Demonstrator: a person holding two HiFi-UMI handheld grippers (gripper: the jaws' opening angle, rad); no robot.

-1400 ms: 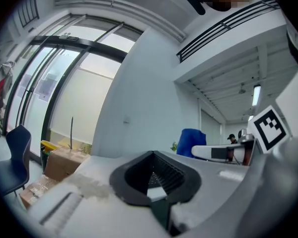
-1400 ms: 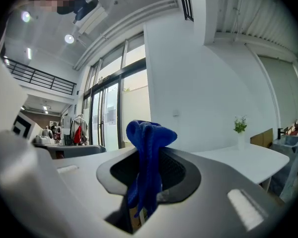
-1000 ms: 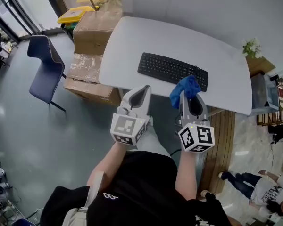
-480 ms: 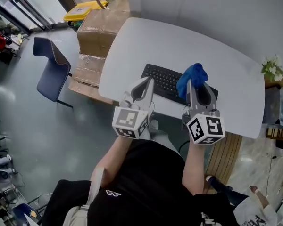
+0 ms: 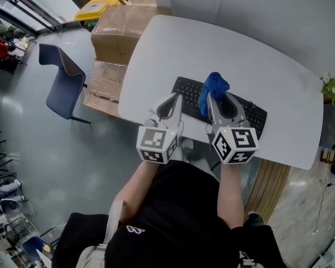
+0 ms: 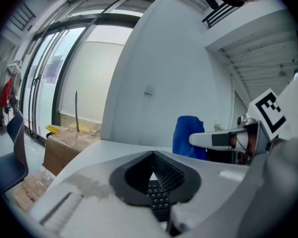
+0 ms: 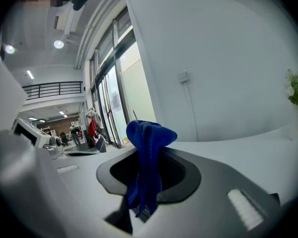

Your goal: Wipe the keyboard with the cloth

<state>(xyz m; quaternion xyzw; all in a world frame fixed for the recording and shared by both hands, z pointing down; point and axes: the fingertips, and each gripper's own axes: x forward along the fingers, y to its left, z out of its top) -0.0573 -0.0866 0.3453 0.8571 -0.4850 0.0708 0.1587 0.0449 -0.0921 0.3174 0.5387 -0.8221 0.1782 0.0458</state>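
The right gripper (image 5: pixel 216 100) is clamped on a bunched blue fabric cloth (image 5: pixel 213 86), held over the middle of the flat black computer keyboard (image 5: pixel 187 91) on the rounded white table (image 5: pixel 156 54); whether the cloth touches the keys cannot be told. The left gripper (image 5: pixel 173 100) hovers at the keyboard's near edge, its jaws pressed together on nothing. The cloth looks fetched and positioned, so the wiping itself seems wholly left to do.

The person wears a black top (image 5: pixel 173 216) with a small white logo (image 5: pixel 132 228) at 7 o'clock and a pale shoulder strap (image 5: pixel 113 222). The left gripper (image 5: pixel 171 97) and right gripper (image 5: pixel 214 97) are light grey, black-lined, each bearing a white cube (image 5: pixel 155 144) of black square markers.
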